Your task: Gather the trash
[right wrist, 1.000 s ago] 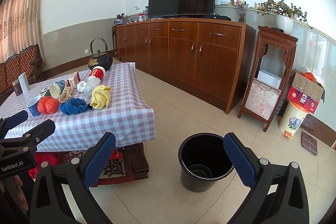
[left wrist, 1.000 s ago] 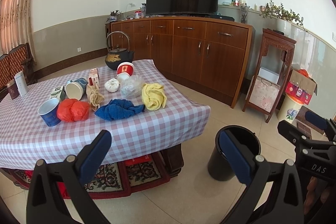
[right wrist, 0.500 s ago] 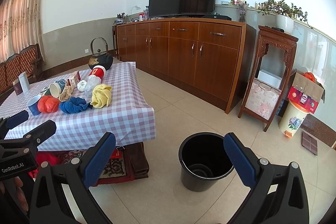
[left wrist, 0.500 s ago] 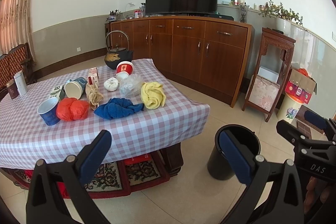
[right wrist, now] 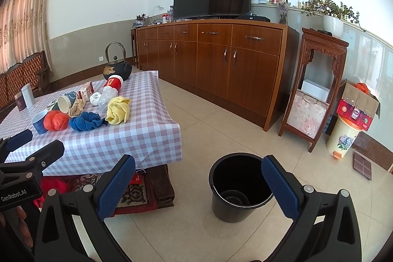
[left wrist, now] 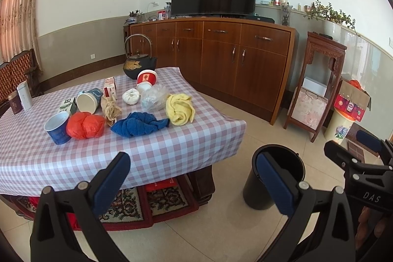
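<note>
A low table with a checked cloth (left wrist: 152, 149) (right wrist: 137, 134) carries the litter: an orange plastic bag (left wrist: 84, 125), a blue paper cup (left wrist: 57, 128), a tipped paper cup (left wrist: 87, 102), crumpled brown paper (left wrist: 111, 111), a clear plastic bag (left wrist: 153, 97), a white wad (left wrist: 131, 96) and a red cup (left wrist: 146, 77). A blue cloth (left wrist: 138, 124) and a yellow cloth (left wrist: 179, 108) lie among them. A black bin (right wrist: 239, 186) (left wrist: 272, 178) stands on the floor right of the table. My left gripper (left wrist: 194, 184) hangs open before the table's near edge. My right gripper (right wrist: 197, 186) is open above the bin.
A black iron kettle (left wrist: 138, 63) sits at the table's far end, with small cartons (left wrist: 109, 87) and tins (left wrist: 24, 95) nearby. A long wooden sideboard (left wrist: 221, 55) with a TV lines the back wall. A carved stand (right wrist: 316, 90), a floral bin (right wrist: 342, 136) and a cardboard box (right wrist: 357, 104) stand at the right.
</note>
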Demonstrator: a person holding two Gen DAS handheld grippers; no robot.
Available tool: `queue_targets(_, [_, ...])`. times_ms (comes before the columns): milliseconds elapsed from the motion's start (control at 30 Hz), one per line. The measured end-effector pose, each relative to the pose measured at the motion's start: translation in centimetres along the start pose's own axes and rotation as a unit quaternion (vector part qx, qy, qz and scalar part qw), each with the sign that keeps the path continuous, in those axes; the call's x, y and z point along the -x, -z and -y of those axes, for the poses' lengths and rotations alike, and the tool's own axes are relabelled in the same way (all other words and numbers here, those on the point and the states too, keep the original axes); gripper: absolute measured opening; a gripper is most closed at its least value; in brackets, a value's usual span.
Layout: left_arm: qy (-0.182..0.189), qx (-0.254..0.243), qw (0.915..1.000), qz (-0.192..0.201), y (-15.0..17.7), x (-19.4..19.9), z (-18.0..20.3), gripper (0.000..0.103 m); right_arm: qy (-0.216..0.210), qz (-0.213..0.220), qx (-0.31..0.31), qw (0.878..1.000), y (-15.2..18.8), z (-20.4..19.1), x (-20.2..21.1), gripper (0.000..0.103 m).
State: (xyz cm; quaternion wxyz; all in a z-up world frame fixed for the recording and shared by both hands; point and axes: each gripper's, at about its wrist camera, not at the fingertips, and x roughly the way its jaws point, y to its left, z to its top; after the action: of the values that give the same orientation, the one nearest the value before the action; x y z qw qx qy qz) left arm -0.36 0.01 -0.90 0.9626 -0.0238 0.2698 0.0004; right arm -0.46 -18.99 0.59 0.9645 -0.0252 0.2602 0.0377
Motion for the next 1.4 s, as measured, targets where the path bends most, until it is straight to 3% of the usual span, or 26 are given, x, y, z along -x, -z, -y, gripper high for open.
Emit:
queue_targets(1000, [-0.007, 0.009, 0.9999, -0.011, 0.1, -0.3, -0.8, 0.103, -0.001, -0.014, 0.003, 1.000, 0.5, -0.4, -0.8, 0.103])
queue_targets(1233, [-0.010, 0.044, 0.9990, -0.010, -0.2, -0.6, -3.4, 0.103, -0.016, -0.026, 0.018, 0.999, 0.1, -1.1, -2.1, 0.103])
queue_targets(1400, [-0.038, 0.053, 0.9977, -0.019, -0.4, -1.8, -5.6, 0.103, -0.037, -0.025, 0.037, 0.998, -0.4, -2.5, -3.8, 0.103])
